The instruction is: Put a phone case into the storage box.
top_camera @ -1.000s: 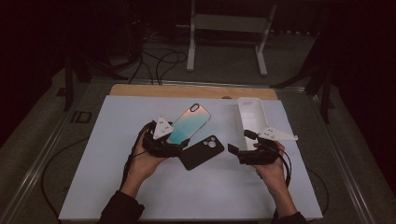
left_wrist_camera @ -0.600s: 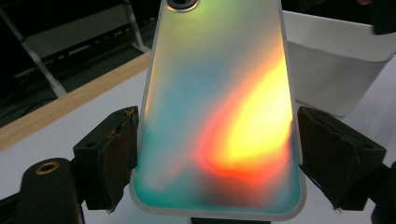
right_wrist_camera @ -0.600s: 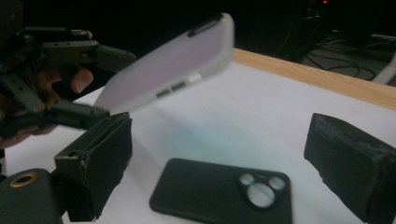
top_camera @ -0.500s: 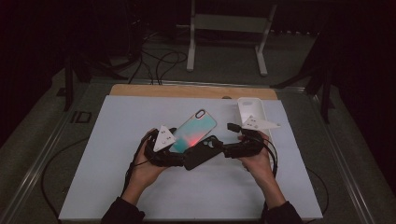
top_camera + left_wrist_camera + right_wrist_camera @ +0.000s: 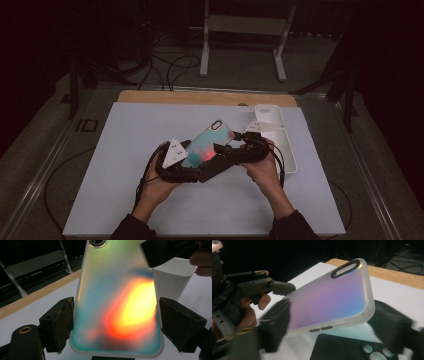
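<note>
From the high view, our right gripper point(image 5: 227, 148) has come across from the white tray point(image 5: 282, 142) to the iridescent phone case point(image 5: 207, 145), held tilted above the bench point(image 5: 125, 150) and a black case point(image 5: 210, 170) by our left gripper point(image 5: 182, 162).

Left gripper view — fingers point(image 5: 58, 323) clamp the case's long edges.

Right gripper view — fingers point(image 5: 275, 322) have just been closing with the case between them, contact unclear — likely a handover.

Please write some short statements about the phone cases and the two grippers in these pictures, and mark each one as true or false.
1. The left gripper holds the colourful phone case by its long edges. True.
2. The black phone case stands upright in the white tray. False: it lies flat on the white table, under the colourful case.
3. The right gripper has its fingers on either side of the colourful case. True.
4. The colourful case lies flat on the table. False: it is lifted and tilted.
</note>
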